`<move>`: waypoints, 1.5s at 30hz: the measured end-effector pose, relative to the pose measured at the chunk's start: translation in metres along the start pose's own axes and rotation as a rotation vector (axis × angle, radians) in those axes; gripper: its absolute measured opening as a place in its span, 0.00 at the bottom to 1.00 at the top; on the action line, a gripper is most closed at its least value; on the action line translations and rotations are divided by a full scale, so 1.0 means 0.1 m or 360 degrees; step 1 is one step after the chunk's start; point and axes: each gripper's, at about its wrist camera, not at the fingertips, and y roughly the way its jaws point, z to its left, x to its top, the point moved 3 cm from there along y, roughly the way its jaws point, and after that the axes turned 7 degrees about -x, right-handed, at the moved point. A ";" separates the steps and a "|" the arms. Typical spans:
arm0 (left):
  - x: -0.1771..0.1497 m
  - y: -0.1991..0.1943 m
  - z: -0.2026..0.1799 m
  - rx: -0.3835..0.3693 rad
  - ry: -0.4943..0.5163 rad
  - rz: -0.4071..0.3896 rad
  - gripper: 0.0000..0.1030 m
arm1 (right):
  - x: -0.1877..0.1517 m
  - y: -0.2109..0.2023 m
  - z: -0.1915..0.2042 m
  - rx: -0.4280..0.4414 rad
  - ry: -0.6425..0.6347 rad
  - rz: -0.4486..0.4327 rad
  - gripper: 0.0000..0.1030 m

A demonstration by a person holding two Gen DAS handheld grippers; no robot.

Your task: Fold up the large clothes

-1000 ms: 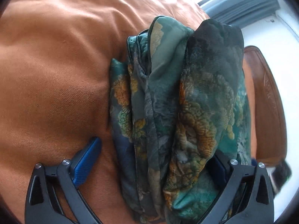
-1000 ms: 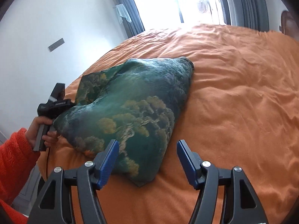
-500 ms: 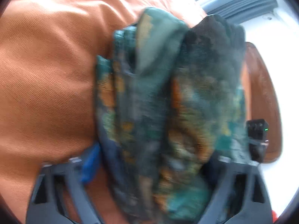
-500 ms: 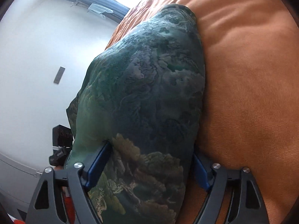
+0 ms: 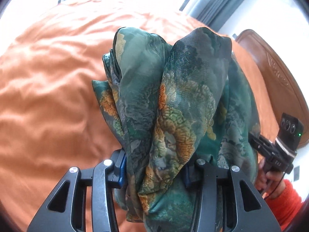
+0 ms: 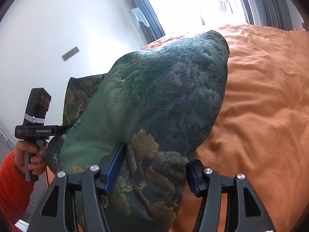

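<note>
A folded dark green garment with orange and gold floral print (image 5: 173, 104) is held up over the orange bed (image 5: 48, 96). My left gripper (image 5: 154, 172) is shut on one end of the thick folded stack. My right gripper (image 6: 152, 166) is shut on the other end of the same garment (image 6: 158, 100), which bulges up between its blue pads. Each gripper also shows in the other's view: the right one at the right edge of the left wrist view (image 5: 278, 150), the left one at the left of the right wrist view (image 6: 36, 129).
The orange bedspread (image 6: 260, 96) spreads to the right and below. A brown wooden headboard (image 5: 280, 81) stands at the right. A white wall (image 6: 48, 38) and dark curtains with a bright window (image 6: 212, 0) lie behind.
Both grippers have closed on the garment's ends and lifted it off the bed. The right gripper came in from a distance and took hold; both views now tilt up toward the window.
</note>
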 end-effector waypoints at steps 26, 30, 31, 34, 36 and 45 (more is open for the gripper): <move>0.36 -0.01 -0.59 0.0709 0.0482 -0.0550 0.99 | 0.29 -0.25 -0.80 -0.0455 -0.0001 -0.0110 0.80; 0.21 -0.15 -0.83 0.0741 0.0485 -0.0604 0.99 | 0.11 -0.77 -0.56 -0.0630 -0.0164 -0.0238 0.80; 0.10 -0.19 -0.94 0.0746 0.0488 -0.0622 0.99 | 0.07 -0.88 -0.49 -0.0650 -0.0186 -0.0272 0.80; -0.07 -0.41 -1.12 0.0810 0.0490 -0.0690 0.99 | -0.04 -1.26 -0.36 -0.0741 -0.0232 -0.0384 0.81; -0.18 -0.57 -1.26 0.0823 0.0510 -0.0765 0.99 | -0.08 -1.53 -0.30 -0.0842 -0.0231 -0.0489 0.81; -0.62 -1.00 -1.70 0.0823 0.0406 -0.0926 0.99 | -0.28 -1.96 -0.06 -0.0866 -0.0126 -0.0525 0.97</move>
